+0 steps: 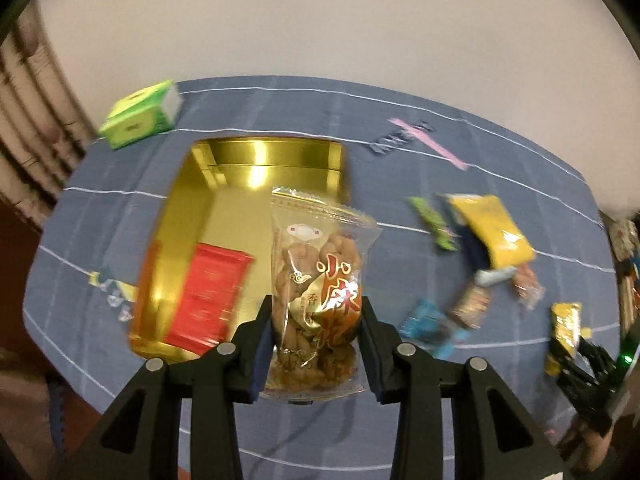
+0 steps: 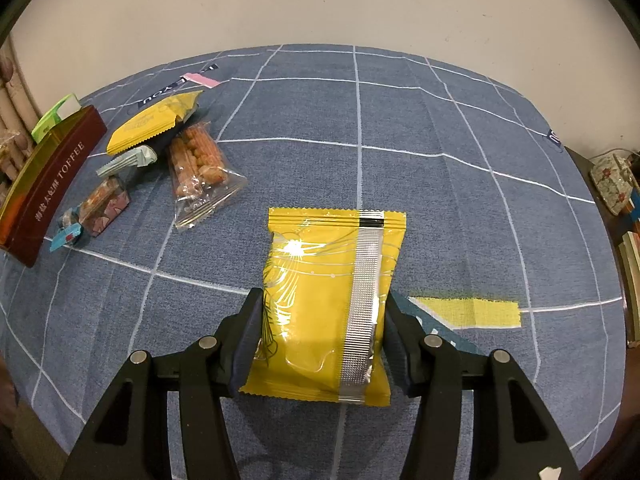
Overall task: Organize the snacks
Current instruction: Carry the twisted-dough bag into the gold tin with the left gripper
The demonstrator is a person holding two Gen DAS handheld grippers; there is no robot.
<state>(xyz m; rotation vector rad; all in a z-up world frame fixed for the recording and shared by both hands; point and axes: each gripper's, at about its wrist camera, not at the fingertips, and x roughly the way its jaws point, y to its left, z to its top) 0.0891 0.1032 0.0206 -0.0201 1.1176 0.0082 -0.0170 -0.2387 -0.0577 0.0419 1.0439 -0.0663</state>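
Gold tin (image 1: 256,184) sits open at about eleven o'clock from my left gripper (image 1: 316,344), with a red packet (image 1: 208,300) already lying inside. My left fingers pinch a clear bag of twisted fried dough (image 1: 316,292) by its lower half, upright, and it hangs near the tin's right edge rather than squarely over it. My right gripper (image 2: 324,336) is clamped on a yellow packet (image 2: 328,304) with a silver seam, held low over the blue checked cloth (image 2: 460,128).

I judge the main risk to be a slip: both wrappers are glossy film full of air, and the pads grip them only at the sides. If I let the dough bag go from here, it could catch the tin's rim and fall onto the cloth. Squeezing harder might crush the brittle pieces inside.

From the right gripper, the remaining snacks lie at ten o'clock: a second yellow wrapper (image 2: 156,120), a clear bag of orange sticks (image 2: 200,164), a pale pleated sweet (image 2: 128,160) and small wrapped sweets (image 2: 100,204) next to the tin's dark-red wall. A green box (image 1: 140,116) stands beyond the tin. Nothing blocks the tin's opening, though the heap lies close along the route my right hand would take.
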